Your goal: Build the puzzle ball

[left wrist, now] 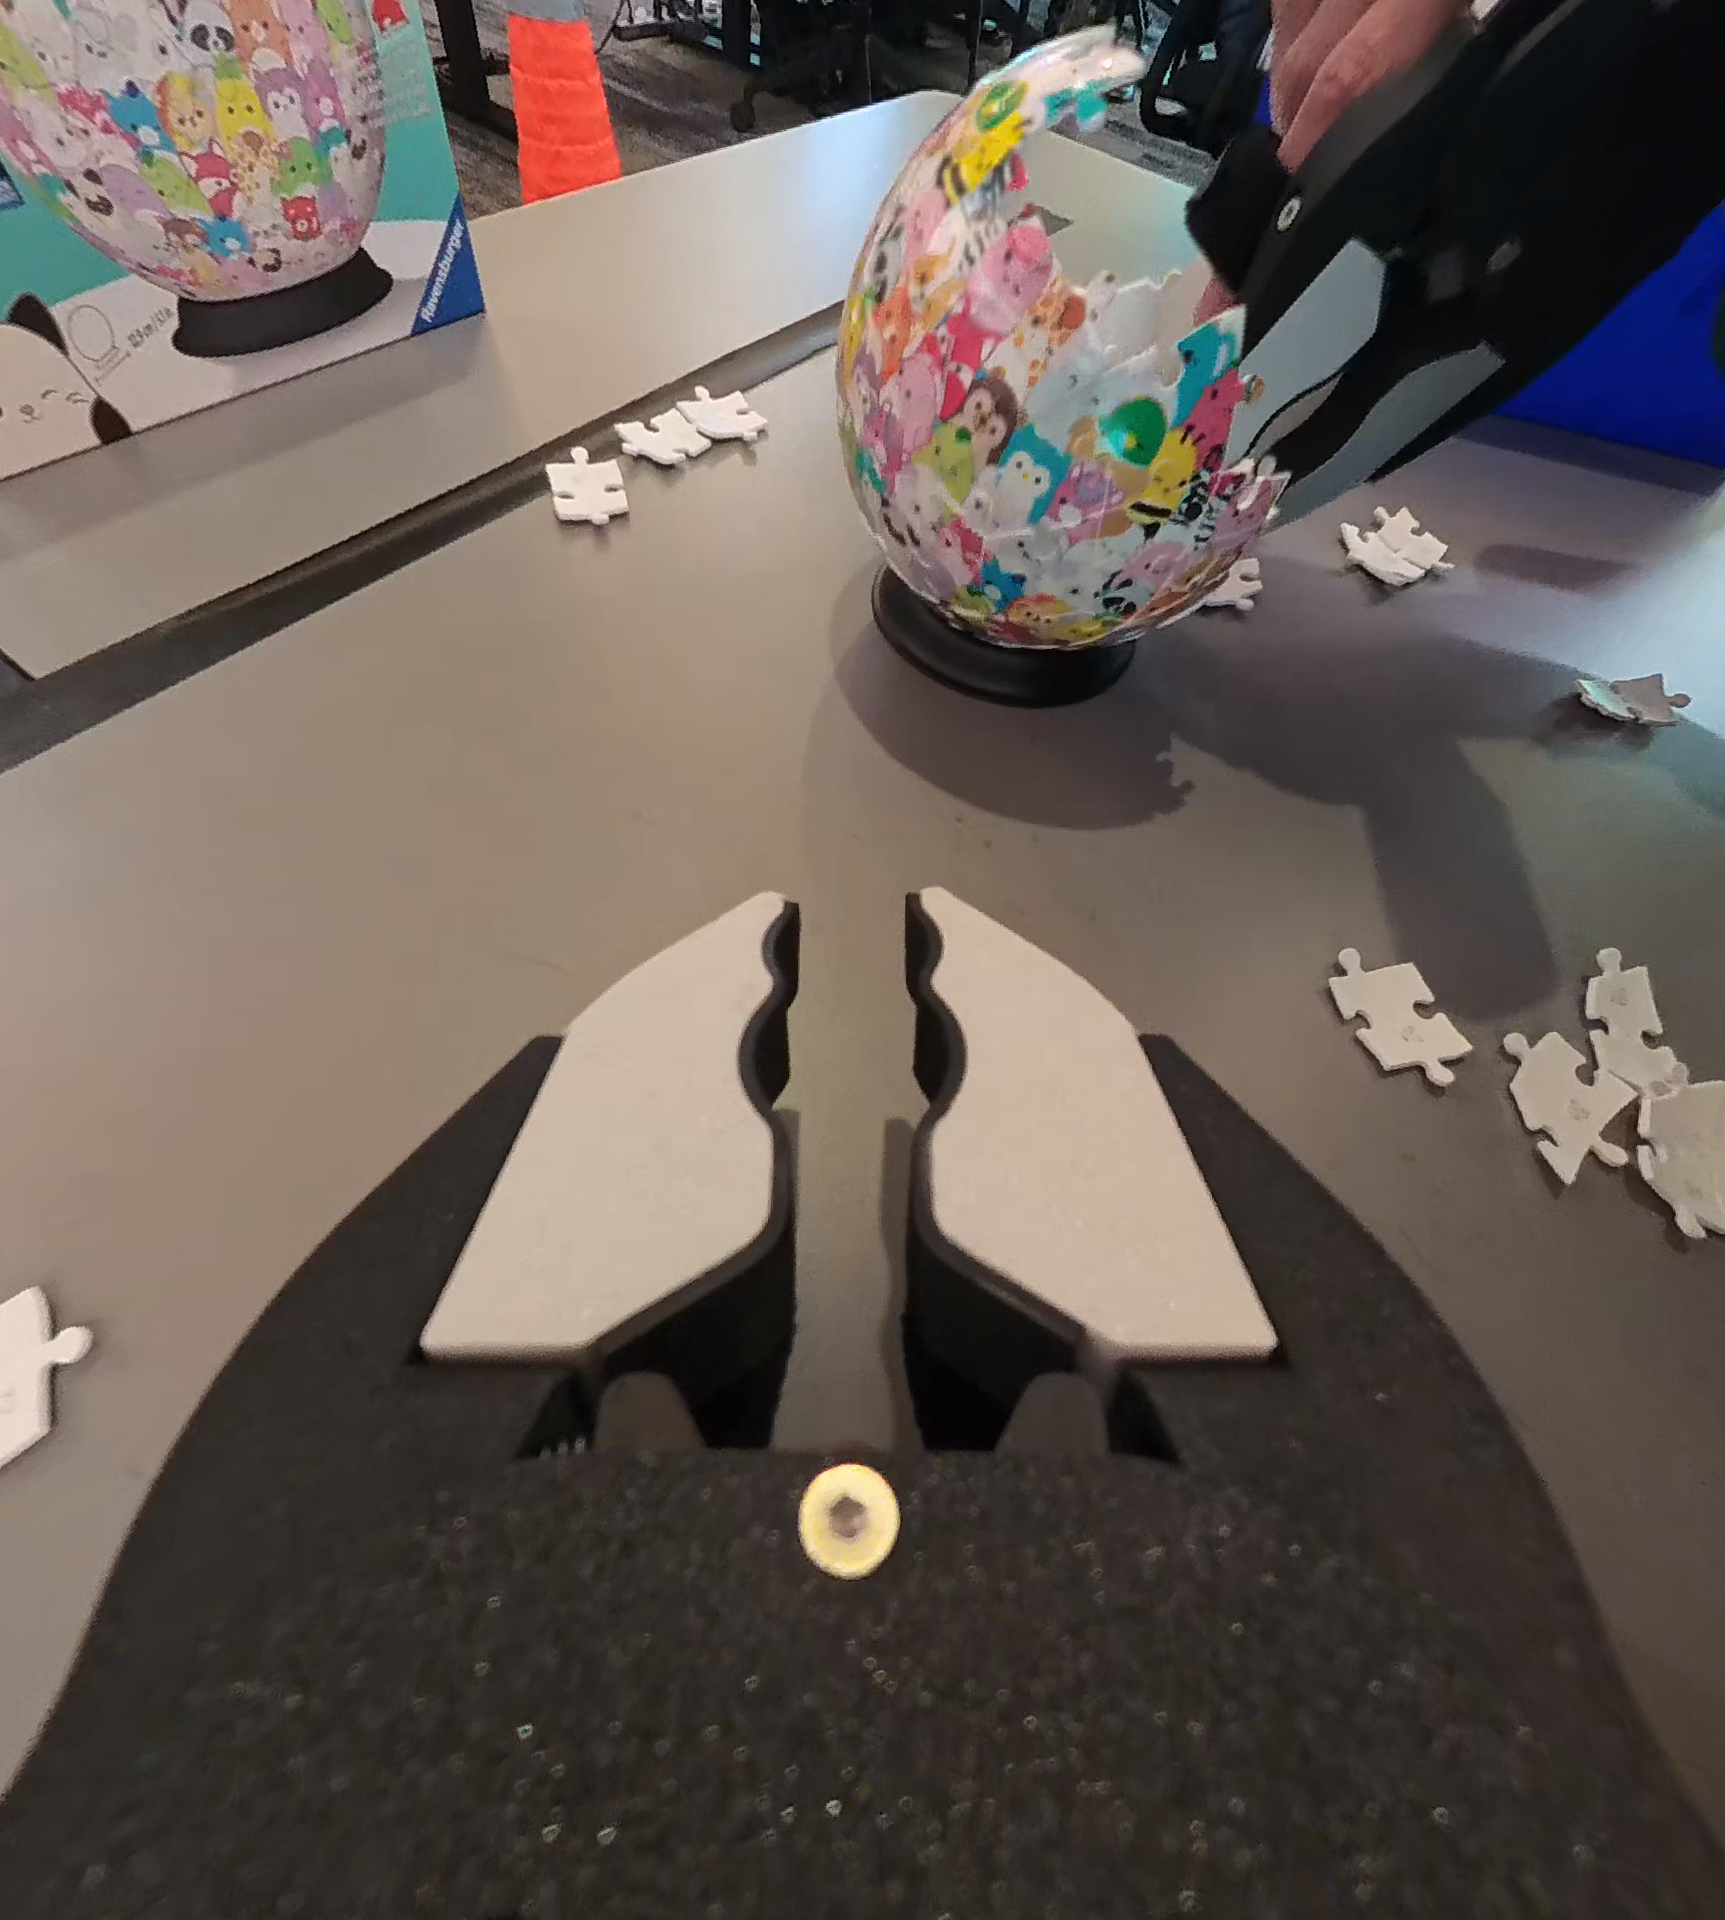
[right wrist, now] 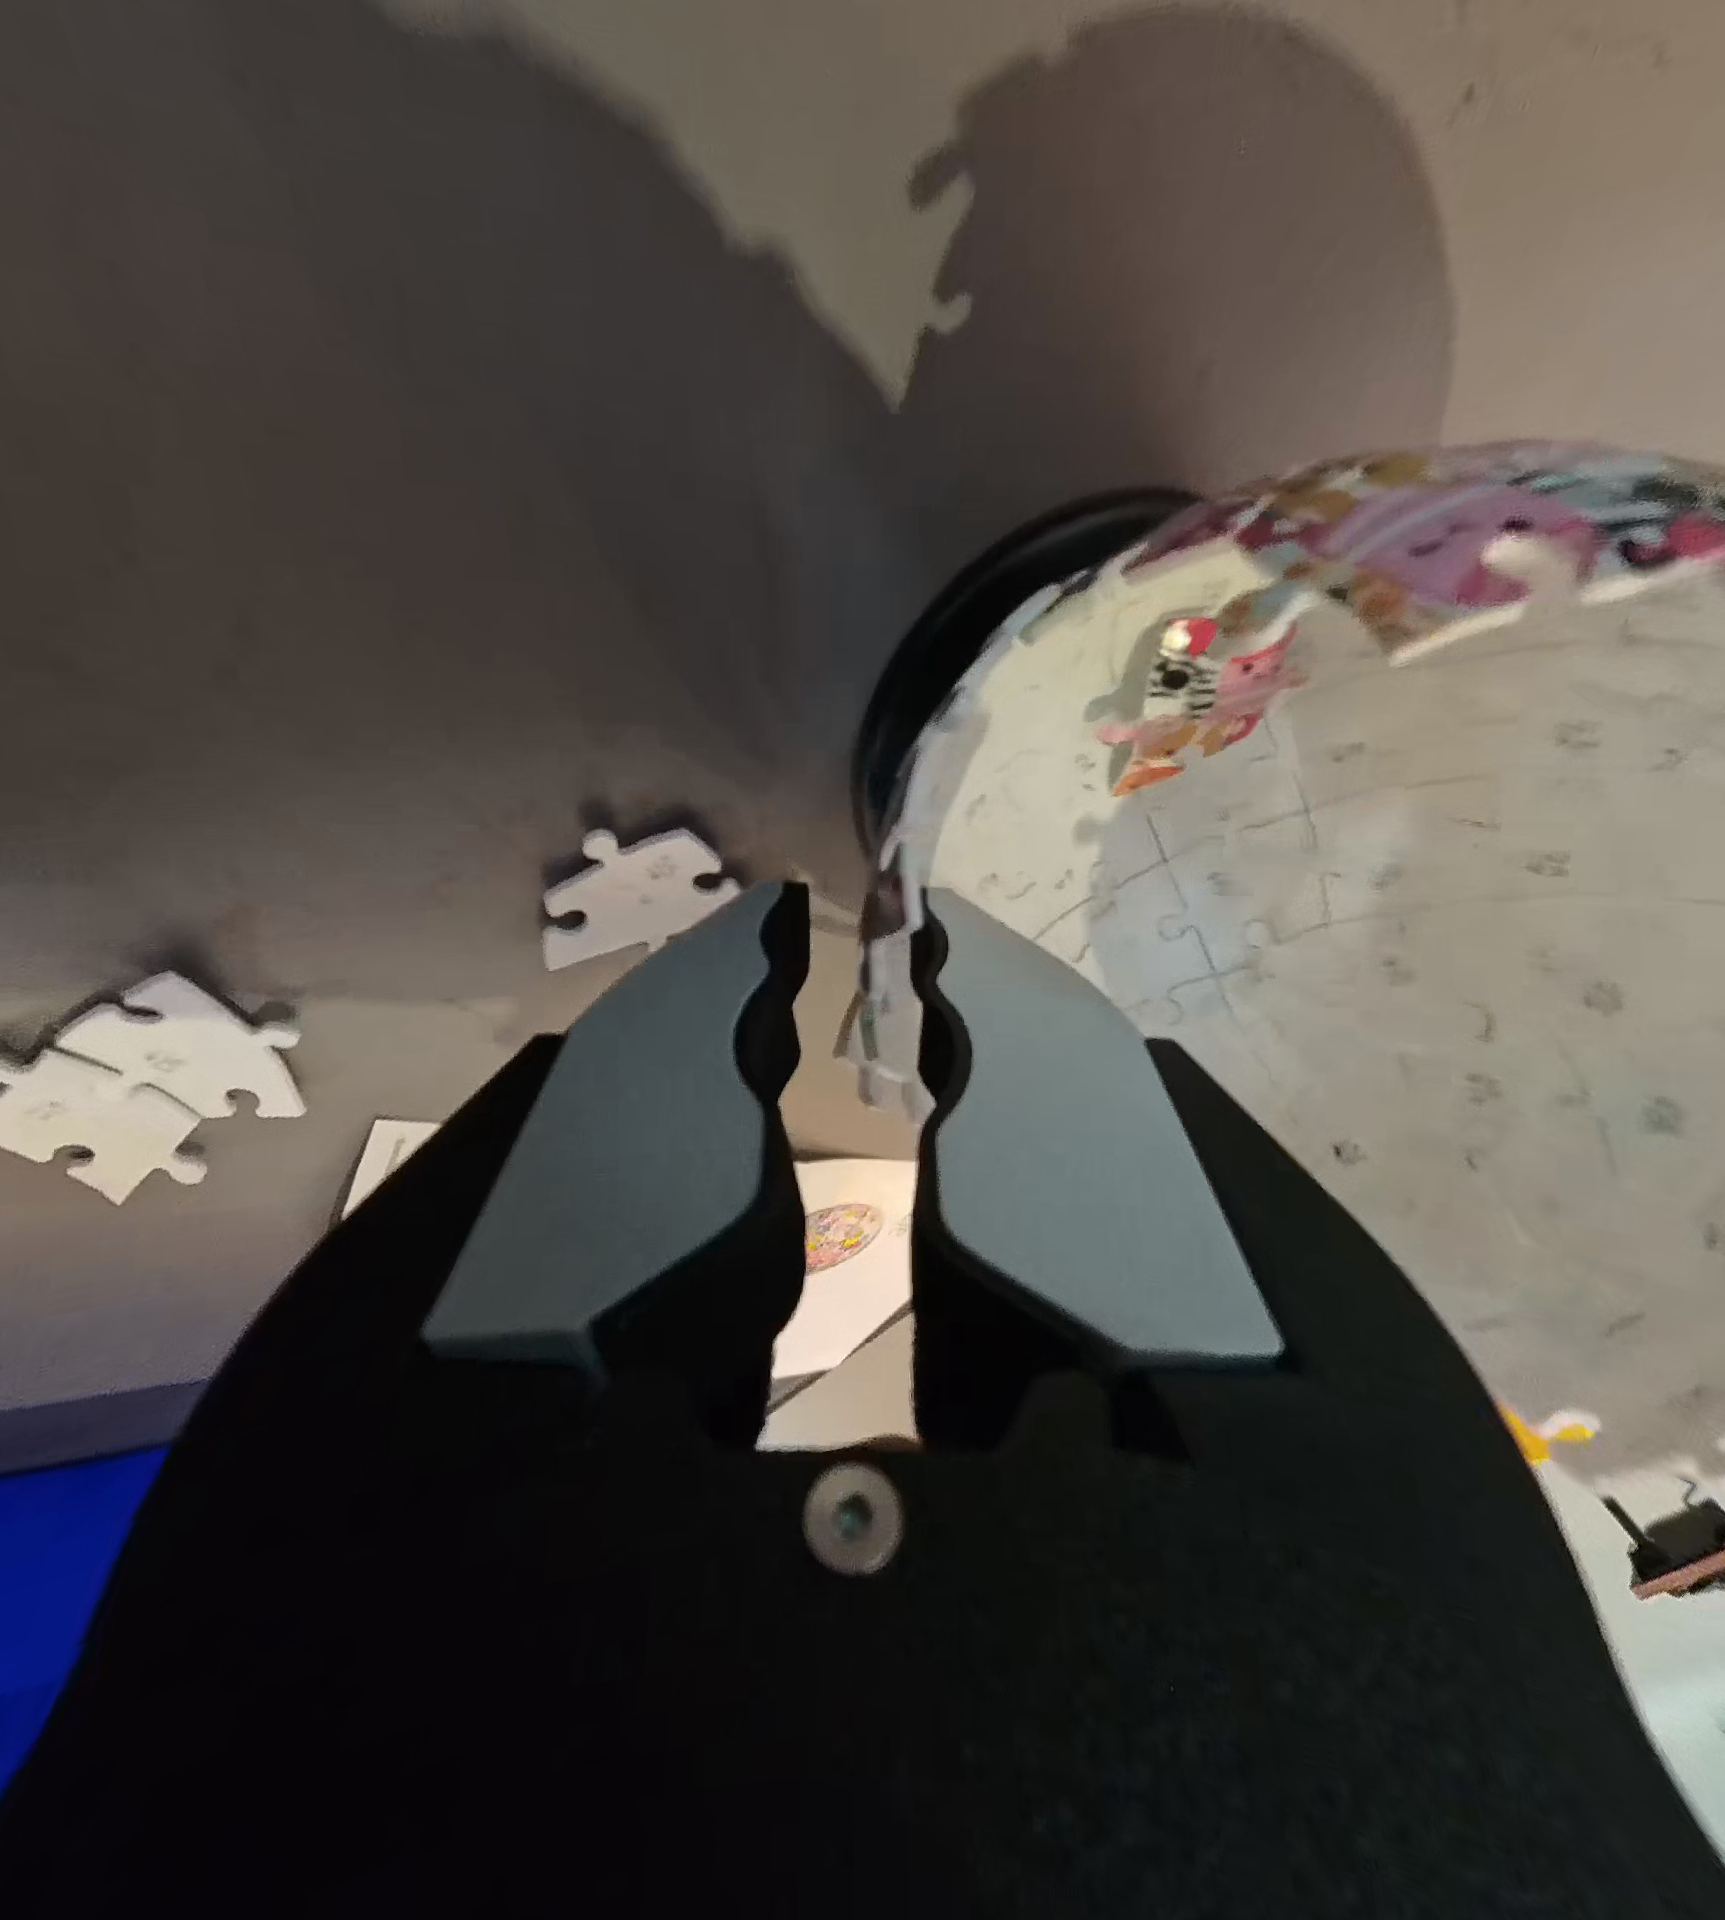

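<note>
Table [left wrist: 525, 790]: grey, carrying everything ahead of my left tongs [left wrist: 851, 935], which hover low over it, tips slightly parted with bare tabletop between them, apparently waiting their turn.

Box [left wrist: 141, 208]: far left of the left tongs, propped upright, probably so its picture of the finished ball serves as reference; it bears a brand mark and small print, which I leave unquoted.

Ball [left wrist: 1003, 416]: beyond the left tongs to the right, partly built, open on its right side, seated on a black stand [left wrist: 1003, 665] that keeps it from rolling.

Right tongs [right wrist: 863, 935]: at the ball's open edge, a narrow gap between the tips. A thin piece [right wrist: 873, 1029] of the rim lies in that gap; blur prevents my telling whether it is pinched.

Loose pieces [left wrist: 1564, 1091]: right of the left tongs, blank backs up; more lie near the ball [left wrist: 660, 436].
</note>
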Available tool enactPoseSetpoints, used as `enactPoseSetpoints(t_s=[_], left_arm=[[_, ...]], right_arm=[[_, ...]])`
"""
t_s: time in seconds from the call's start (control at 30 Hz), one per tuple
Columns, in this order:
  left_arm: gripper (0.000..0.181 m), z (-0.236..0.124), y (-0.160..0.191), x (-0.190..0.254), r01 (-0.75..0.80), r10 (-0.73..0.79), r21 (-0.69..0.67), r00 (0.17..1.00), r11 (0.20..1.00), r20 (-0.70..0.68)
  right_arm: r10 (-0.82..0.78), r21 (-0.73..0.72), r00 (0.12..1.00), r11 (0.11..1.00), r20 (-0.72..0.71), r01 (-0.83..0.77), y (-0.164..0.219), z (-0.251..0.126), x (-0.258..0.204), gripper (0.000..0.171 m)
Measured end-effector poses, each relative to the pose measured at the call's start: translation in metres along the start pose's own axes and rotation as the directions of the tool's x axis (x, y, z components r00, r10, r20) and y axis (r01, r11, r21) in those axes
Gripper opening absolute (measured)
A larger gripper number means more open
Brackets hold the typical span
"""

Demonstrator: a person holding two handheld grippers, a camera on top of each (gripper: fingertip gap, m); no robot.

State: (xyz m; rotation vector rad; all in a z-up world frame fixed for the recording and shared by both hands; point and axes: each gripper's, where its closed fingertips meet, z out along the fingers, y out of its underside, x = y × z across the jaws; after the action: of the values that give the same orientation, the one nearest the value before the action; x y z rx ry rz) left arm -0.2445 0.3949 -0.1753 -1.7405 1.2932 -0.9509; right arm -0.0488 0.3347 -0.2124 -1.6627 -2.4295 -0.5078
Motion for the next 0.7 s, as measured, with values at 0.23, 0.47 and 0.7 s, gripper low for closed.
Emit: enactPoseSetpoints(t_s=[0.23, 0.47, 0.7], left_arm=[[0.018, 0.000, 0.000, 0.001, -0.006, 0.006, 0.002, 1.000, 1.000, 0.001], [0.019, -0.001, -0.003, -0.003, 0.034, -0.034, 0.018, 0.999, 0.999, -0.003], [0.019, -0.005, -0.010, -0.017, 0.093, -0.096, 0.076, 0.995, 0.993, 0.037]], right_arm=[[0.085, 0.037, 0.993, 0.996, -0.078, -0.083, 0.001, -0.025, 0.010, 0.038], [0.626, 0.504, 0.779, 0.685, -0.036, -0.527, -0.015, -0.086, 0.028, 0.049], [0.792, 0.593, 0.608, 0.515, -0.054, -0.618, 0.007, -0.079, 0.062, 0.047]])
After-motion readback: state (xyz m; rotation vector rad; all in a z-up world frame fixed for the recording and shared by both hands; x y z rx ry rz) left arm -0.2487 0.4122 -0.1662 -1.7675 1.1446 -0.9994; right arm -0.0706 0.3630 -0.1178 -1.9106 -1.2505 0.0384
